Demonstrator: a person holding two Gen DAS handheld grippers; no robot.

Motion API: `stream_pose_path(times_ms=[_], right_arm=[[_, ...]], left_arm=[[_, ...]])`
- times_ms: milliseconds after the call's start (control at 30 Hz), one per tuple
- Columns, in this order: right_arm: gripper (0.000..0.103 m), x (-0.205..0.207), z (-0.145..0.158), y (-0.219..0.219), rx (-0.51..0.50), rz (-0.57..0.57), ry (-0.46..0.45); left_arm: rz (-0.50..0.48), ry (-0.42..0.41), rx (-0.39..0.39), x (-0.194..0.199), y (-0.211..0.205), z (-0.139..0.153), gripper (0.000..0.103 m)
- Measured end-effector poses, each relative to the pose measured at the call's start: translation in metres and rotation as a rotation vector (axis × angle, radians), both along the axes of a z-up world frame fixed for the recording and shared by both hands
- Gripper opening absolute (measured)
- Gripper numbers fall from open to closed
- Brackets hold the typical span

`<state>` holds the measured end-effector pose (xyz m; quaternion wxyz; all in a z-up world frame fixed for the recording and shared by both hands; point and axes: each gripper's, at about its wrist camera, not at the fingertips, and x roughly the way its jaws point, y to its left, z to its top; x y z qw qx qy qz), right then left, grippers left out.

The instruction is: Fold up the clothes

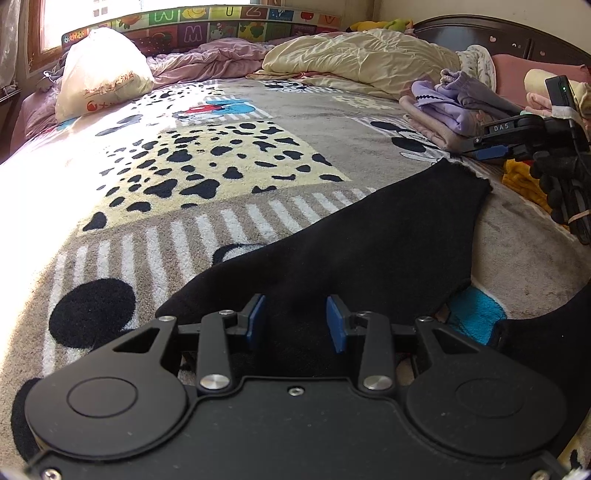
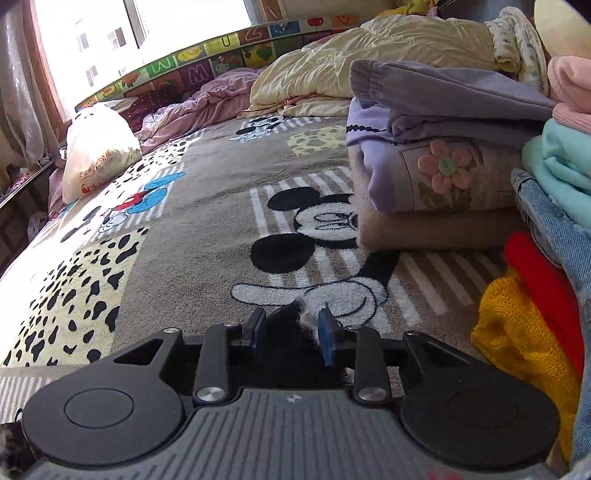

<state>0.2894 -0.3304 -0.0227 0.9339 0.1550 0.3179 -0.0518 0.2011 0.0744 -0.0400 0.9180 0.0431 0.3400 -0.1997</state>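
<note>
Fingers of both grippers stand apart over black garment (image 1: 369, 240); only right view shows, seemingly, yellow knit (image 2: 524, 332).

A home bedroom.
A bed (image 1: 332, 110) with a cartoon blanket (image 2: 207, 221), rumpled quilts (image 1: 362, 55), a dark headboard (image 1: 517, 37), a sunlit window (image 2: 92, 44) and stacked folded clothes (image 2: 443, 166).

Both wrist views sit low and close over the blanket (image 1: 258, 122), facing the far alphabet bumper (image 1: 207, 22) and window. Left view looks from nearer the bed's foot; right view sits close beside the folded stack (image 2: 436, 177). Both share the white pillow (image 2: 99, 147) and cream quilt (image 1: 362, 59).
</note>
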Motion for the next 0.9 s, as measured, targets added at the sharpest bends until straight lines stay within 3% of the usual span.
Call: stream_pose_path(times_ms=[67,167,300,433,500,533,600,700,800,900], right_arm=[[0.045,-0.017,0.002,0.013,-0.028,0.027,-0.034],[0.045,-0.044,0.007,0.040,-0.049,0.114,-0.075],[0.044,-0.054,0.011,0.094,-0.052,0.413,-0.038],[0.043,-0.057,0.009,0.159,-0.153,0.730,0.020],[0.040,-0.051,0.000,0.183,-0.189,0.832,0.078],[0.041,-0.047,-0.008,0.195,-0.245,0.849,0.108],[0.044,-0.039,-0.013,0.211,-0.296,0.847,0.061],[0.045,-0.016,-0.011,0.213,-0.250,0.792,0.079],[0.045,-0.010,-0.005,0.215,-0.257,0.781,0.095],[0.045,-0.018,0.002,0.218,-0.274,0.818,0.104]], left_arm=[[-0.006,-0.004,-0.007,-0.001,0.000,0.002,0.035],[-0.009,-0.009,-0.006,-0.001,-0.001,0.003,0.035],[-0.003,-0.007,0.000,0.003,0.000,0.003,0.035],[0.017,-0.007,0.067,0.011,-0.005,-0.003,0.036],[0.027,-0.007,0.101,0.015,-0.007,-0.006,0.039],[0.032,-0.007,0.117,0.017,-0.008,-0.008,0.039],[0.042,-0.003,0.128,0.021,-0.008,-0.010,0.039],[0.049,0.013,0.078,0.023,0.001,-0.007,0.039],[0.047,-0.003,0.081,0.016,0.005,0.002,0.035],[-0.070,0.001,0.024,0.004,0.004,0.011,0.035]])
